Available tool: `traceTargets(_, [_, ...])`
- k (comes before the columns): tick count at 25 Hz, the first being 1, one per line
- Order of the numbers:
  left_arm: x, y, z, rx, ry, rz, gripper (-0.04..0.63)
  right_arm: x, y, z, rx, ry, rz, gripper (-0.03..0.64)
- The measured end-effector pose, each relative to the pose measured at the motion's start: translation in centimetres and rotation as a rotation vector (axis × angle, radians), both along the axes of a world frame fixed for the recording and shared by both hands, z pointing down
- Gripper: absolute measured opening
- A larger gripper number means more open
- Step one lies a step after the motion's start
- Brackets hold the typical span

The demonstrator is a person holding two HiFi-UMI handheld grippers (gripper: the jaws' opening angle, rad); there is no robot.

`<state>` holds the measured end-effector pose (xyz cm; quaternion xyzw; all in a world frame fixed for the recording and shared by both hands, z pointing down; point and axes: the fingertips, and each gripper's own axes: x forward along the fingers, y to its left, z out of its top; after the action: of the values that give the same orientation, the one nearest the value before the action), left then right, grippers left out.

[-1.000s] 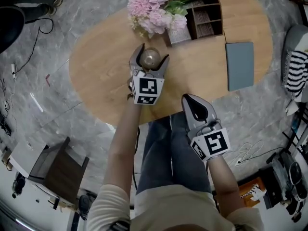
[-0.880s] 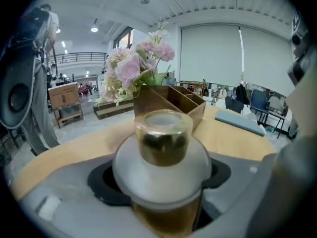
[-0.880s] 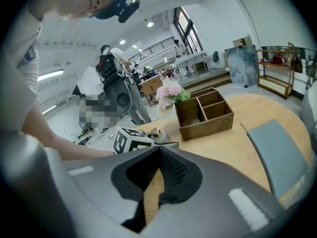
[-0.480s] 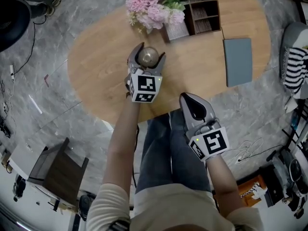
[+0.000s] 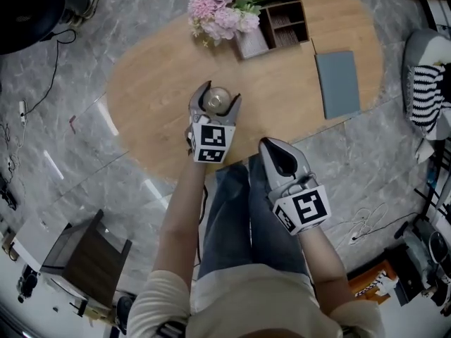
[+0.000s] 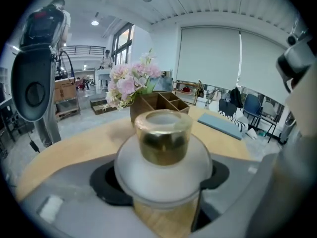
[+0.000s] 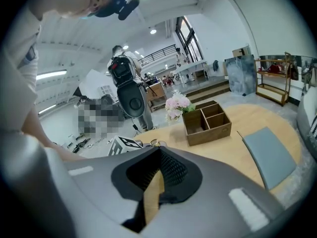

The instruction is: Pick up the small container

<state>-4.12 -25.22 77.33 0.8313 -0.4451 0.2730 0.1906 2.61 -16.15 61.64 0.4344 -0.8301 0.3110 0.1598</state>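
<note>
Closest to the camera, the right gripper (image 5: 280, 162) hangs over the person's lap just off the counter (image 5: 155, 83) edge. Its fingers are clenched on nothing, and in the right gripper view (image 7: 157, 180) only a thin sliver of wood shows through the slit between them. A bit further out, over the near part of the counter, the left gripper (image 5: 218, 98) has its fingers grasping the small container (image 5: 218, 100), one on each side of its round frosted body. From the head view you only get the top of it, the shiny cap, since the fingers cover the sides. In the left gripper view (image 6: 161, 180) the container (image 6: 163, 152) fills the middle, with a gold cap and a milky dome under it, but its bottom is cut off behind the fingers. Honestly can't tell whether it's sitting on the wood or just off it. Past that, at the far end of the counter, there's a bunch of pink flowers (image 5: 218, 16) that partly covers one end of a wooden organizer box (image 5: 282, 20). A flat grey-blue pad (image 5: 337, 83) lies to the right, well apart from the container. So the count is two grippers, one container, one bouquet, one organizer and one pad. Off to the right edge something striped (image 5: 423, 97) is cut off by the frame, can't make out what it is.
</note>
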Motion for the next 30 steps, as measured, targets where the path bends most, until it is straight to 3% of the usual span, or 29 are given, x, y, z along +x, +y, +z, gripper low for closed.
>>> traceTargets(16, [-1.3,7.6,-11.4,-0.008,0.076,-0.095,0.342,1.3,4.5,-11.7,0.168,0.020,0.056,-0.002])
traceTargets(30, [-1.0,12.1,-23.9,0.031,0.129,-0.105,0.342,2.2,8.0,-21.0,0.282,0.053,0.076,-0.002])
